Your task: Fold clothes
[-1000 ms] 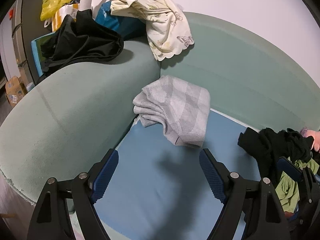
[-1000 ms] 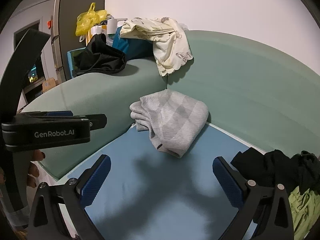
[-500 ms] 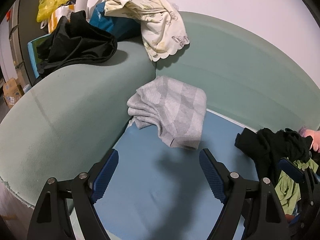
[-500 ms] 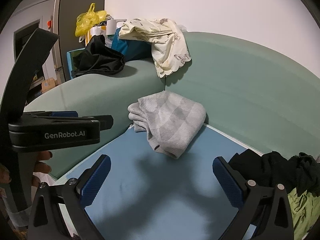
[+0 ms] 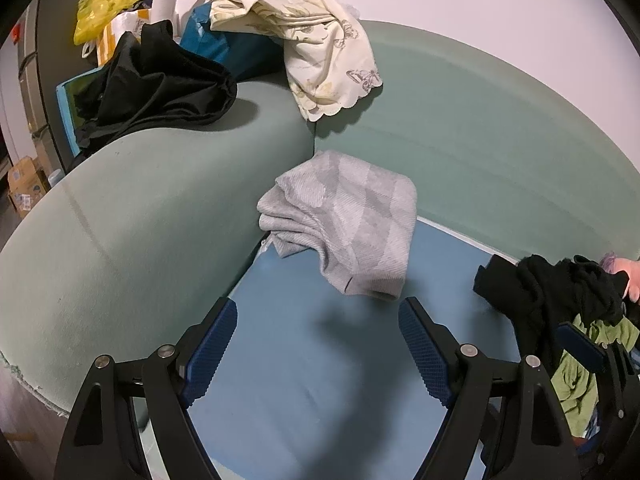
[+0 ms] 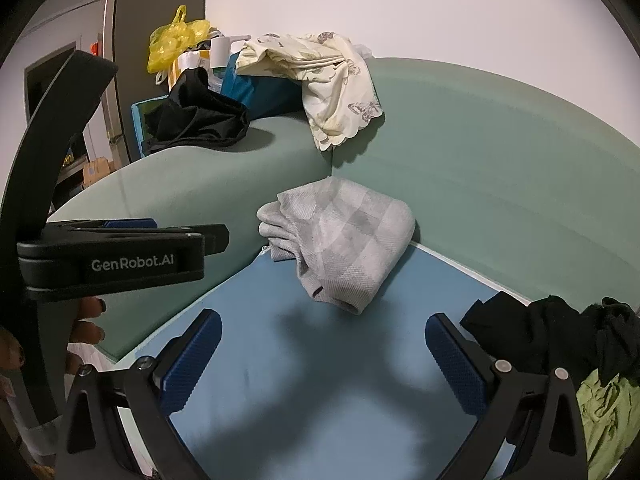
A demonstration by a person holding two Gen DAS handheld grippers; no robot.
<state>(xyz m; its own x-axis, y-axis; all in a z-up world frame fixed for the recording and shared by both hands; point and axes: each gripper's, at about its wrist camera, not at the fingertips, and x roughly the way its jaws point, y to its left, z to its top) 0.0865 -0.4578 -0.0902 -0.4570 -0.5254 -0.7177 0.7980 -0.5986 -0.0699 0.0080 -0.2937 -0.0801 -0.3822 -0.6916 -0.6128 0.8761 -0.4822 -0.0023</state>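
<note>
A folded grey checked garment lies in the sofa corner on the blue seat cover; it also shows in the right wrist view. A heap of black and green clothes lies at the right, also in the right wrist view. My left gripper is open and empty above the blue seat, short of the grey garment. My right gripper is open and empty, also above the seat. The left gripper's body shows at the left of the right wrist view.
The green sofa armrest rises at the left, the backrest behind. A black garment, a cream butterfly-print cloth, a teal bag and a yellow plastic bag sit on the armrest top.
Both grippers have drifted slightly; the view shifted a little left then back right. The grey garment and the clothes heap lie as before. Both grippers stay open.
</note>
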